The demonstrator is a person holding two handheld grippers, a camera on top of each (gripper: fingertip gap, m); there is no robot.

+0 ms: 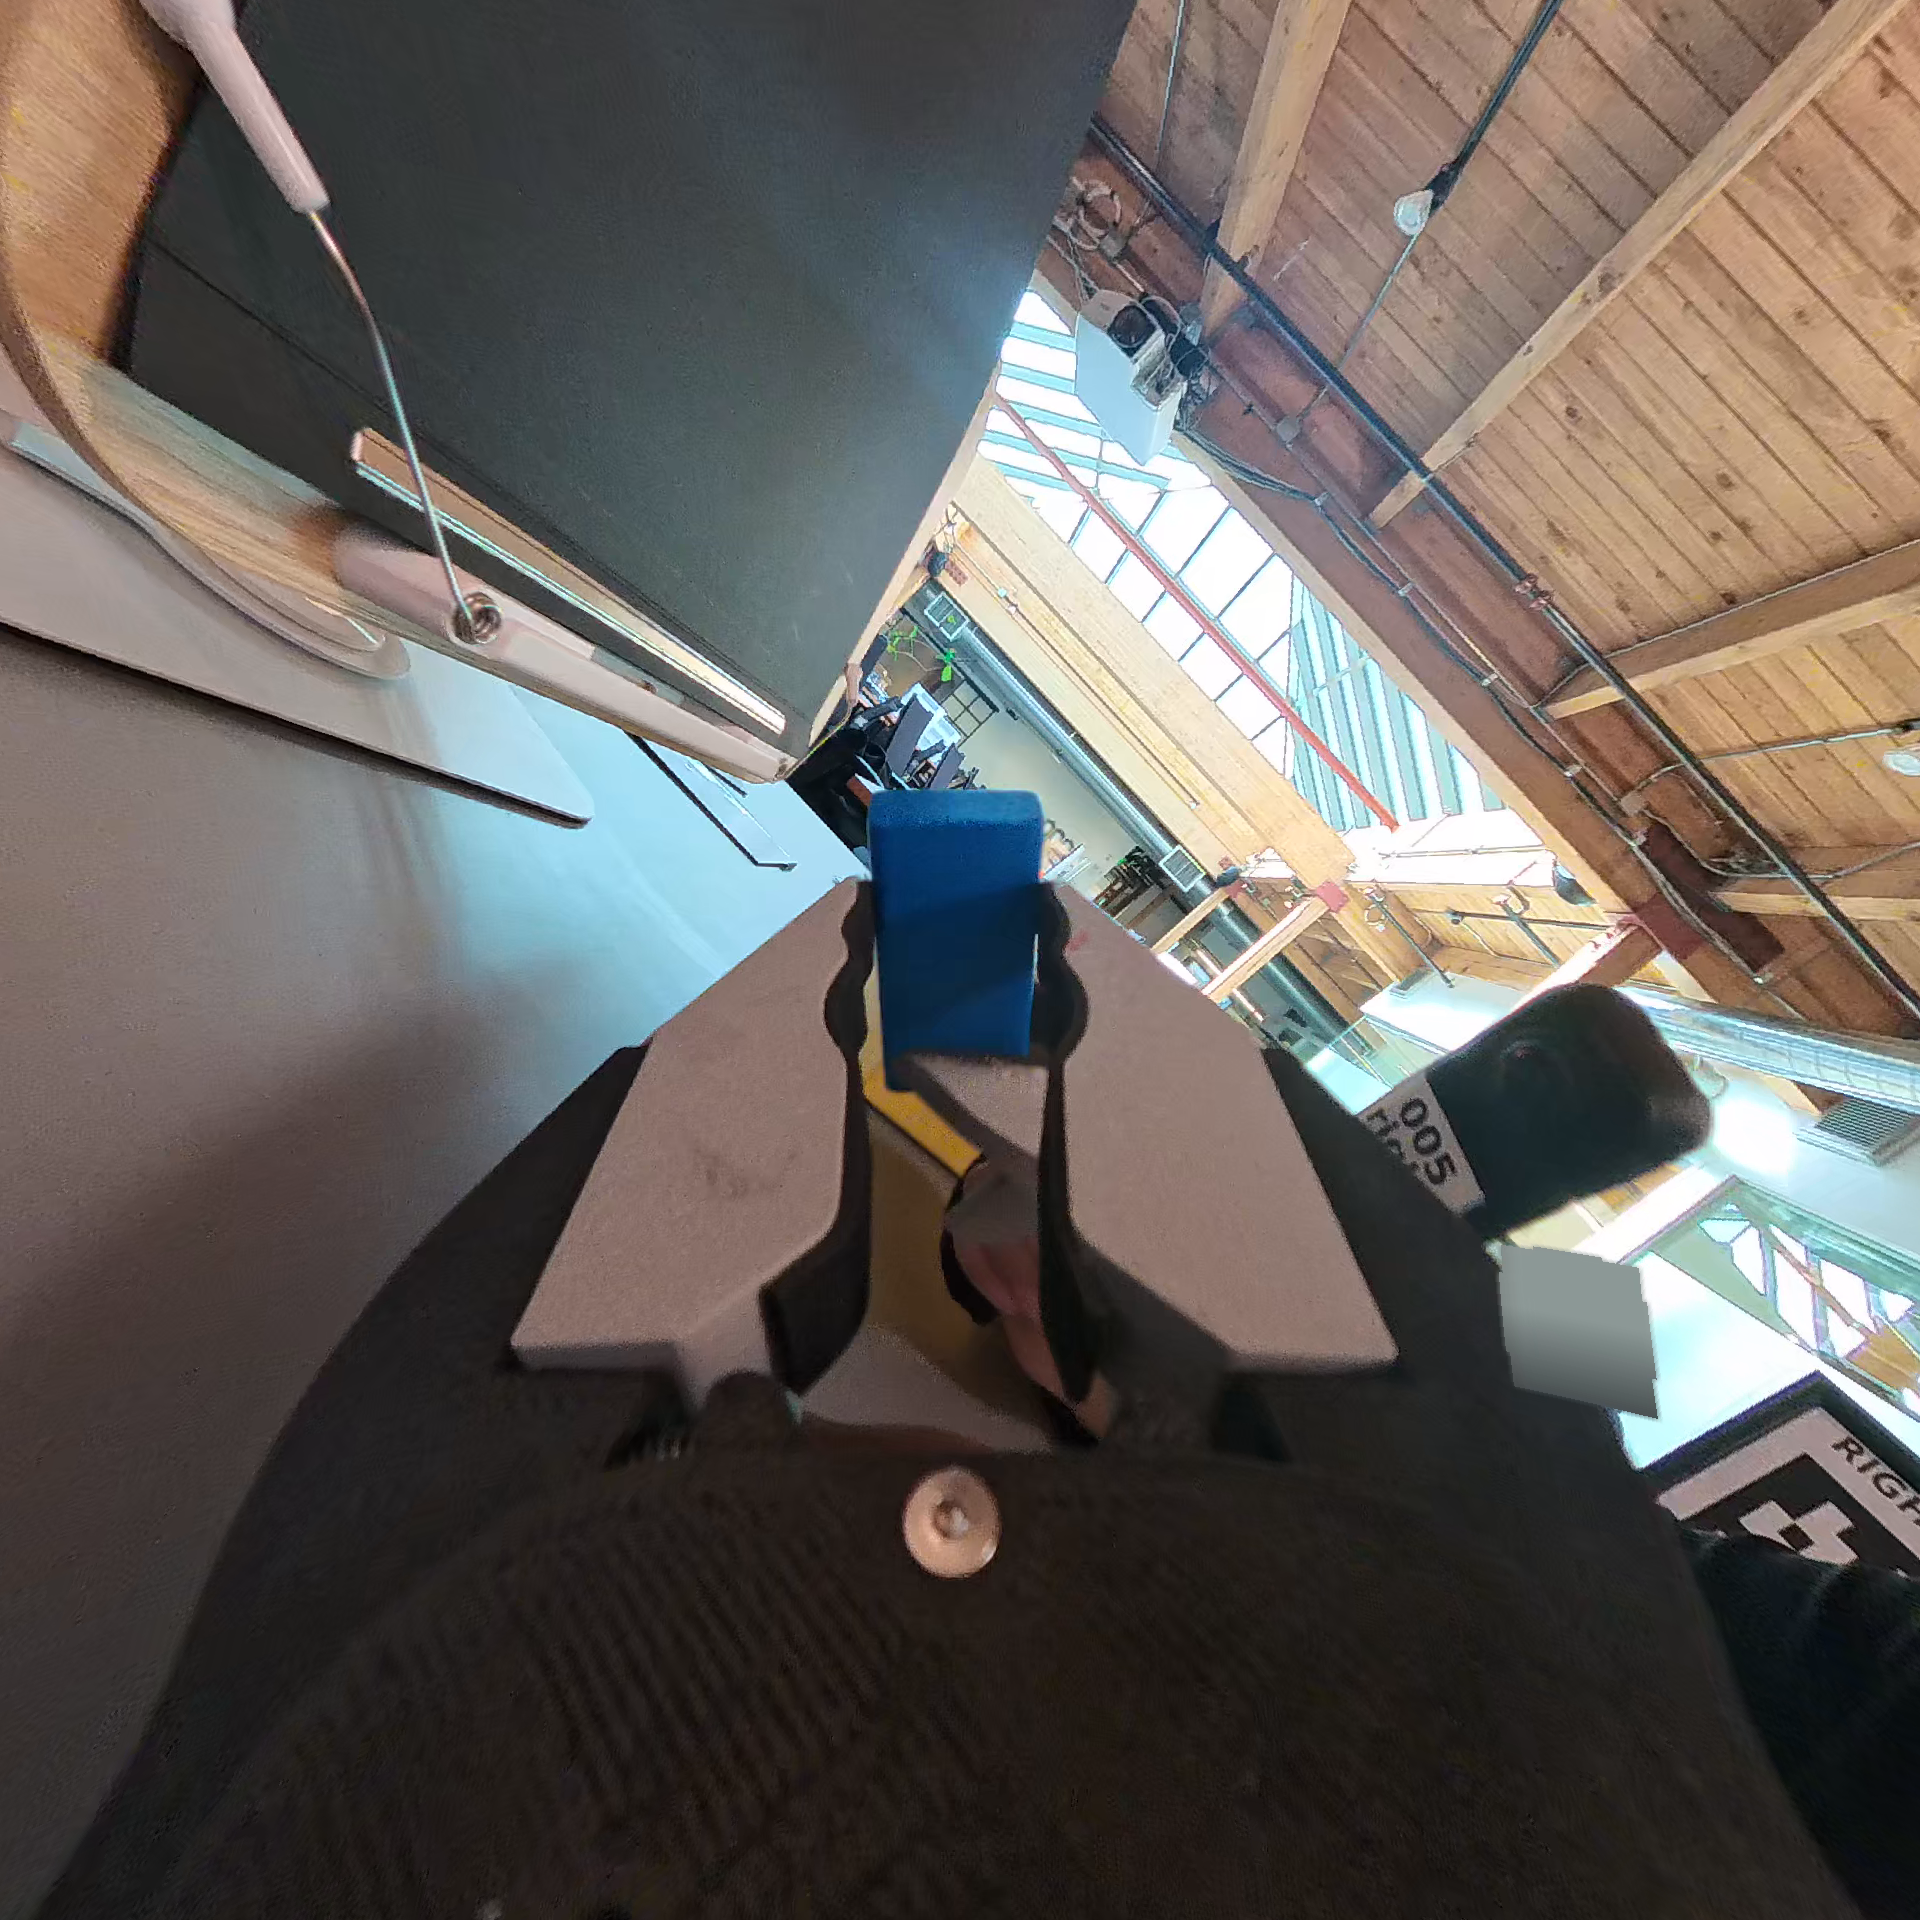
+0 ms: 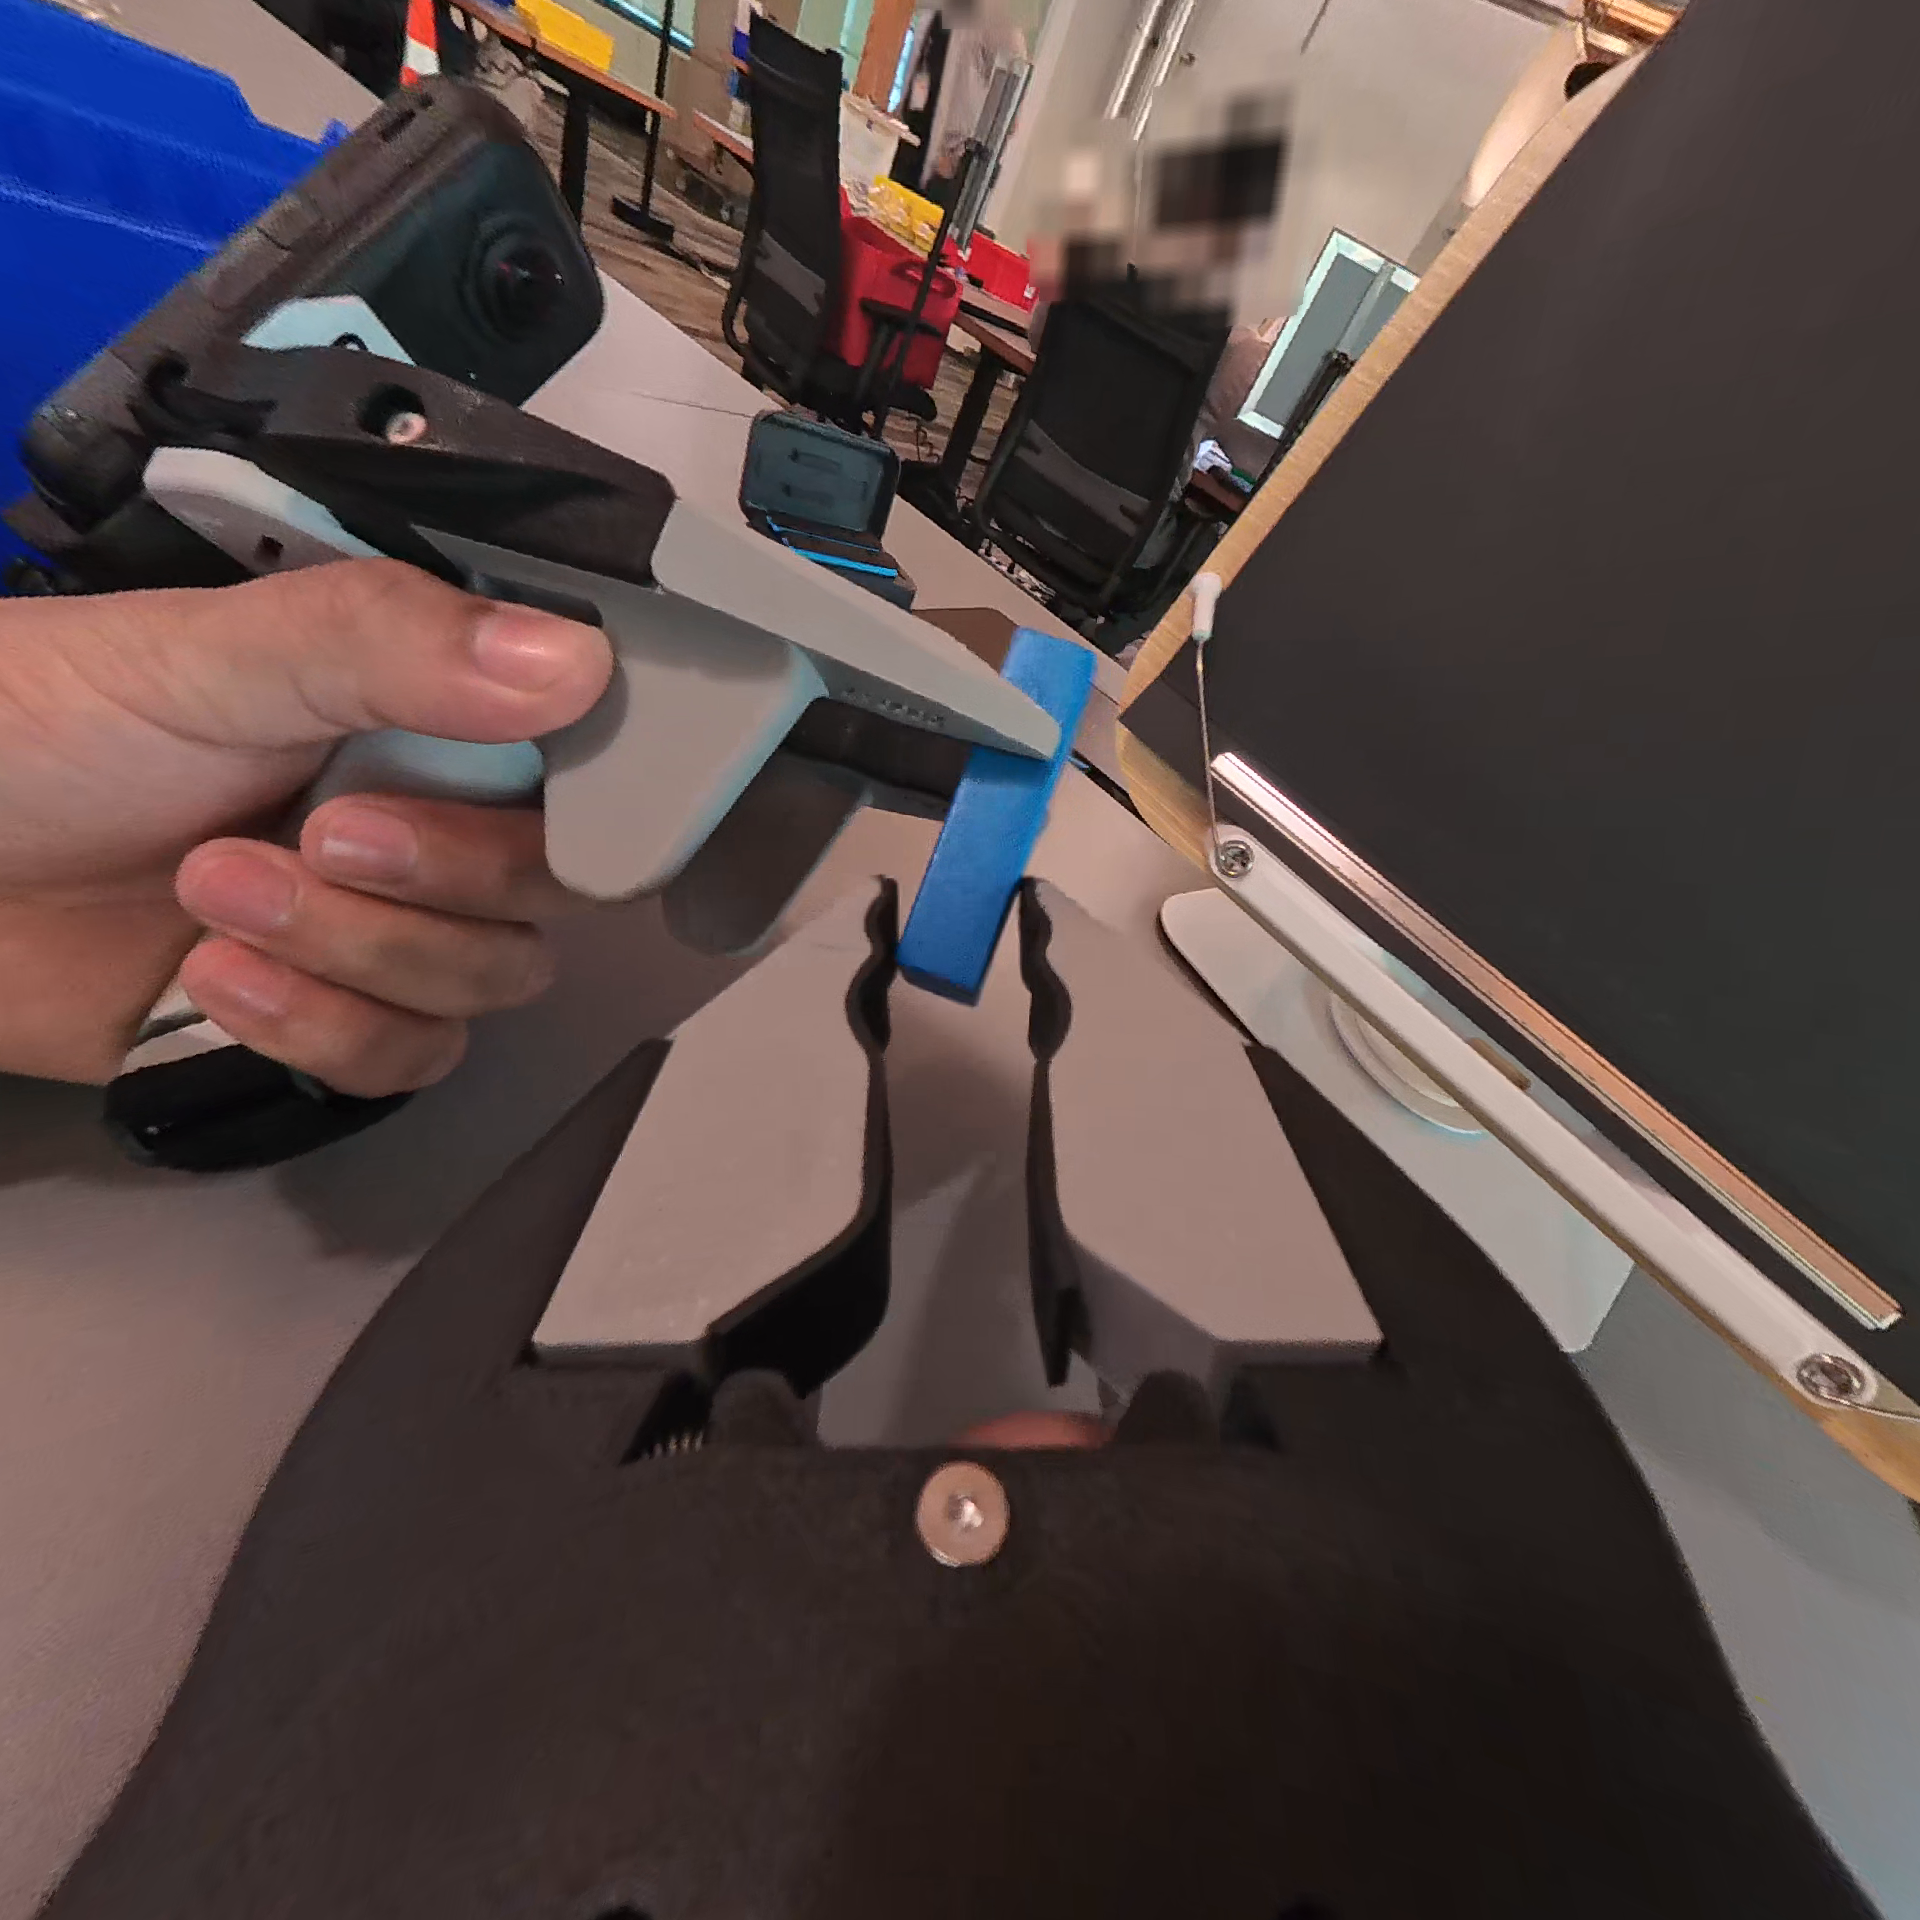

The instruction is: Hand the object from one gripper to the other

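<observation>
A blue rectangular block (image 1: 956, 935) is clamped between the grey fingers of my left gripper (image 1: 954, 904), with its top end sticking out past the tips. In the right wrist view a hand (image 2: 312, 831) holds the left gripper (image 2: 1023, 743), which grips the block (image 2: 987, 831) near its middle, above the grey table. My right gripper (image 2: 954, 914) is open. Its two tips stand on either side of the block's lower end with narrow gaps. Part of the right gripper's black camera (image 1: 1558, 1101) shows in the left wrist view.
A black panel with a wooden edge (image 2: 1558, 623) leans on a white base plate (image 2: 1299, 997) close to the right of the grippers, with a thin wire (image 2: 1205, 717) on it. A blue bin (image 2: 104, 208) and a small dark case (image 2: 821, 488) lie to the left and behind. Less than 4 cm separates the two grippers' tips. The white base plate (image 2: 1299, 997) is about 25 centimetres from both grippers' fingertips.
</observation>
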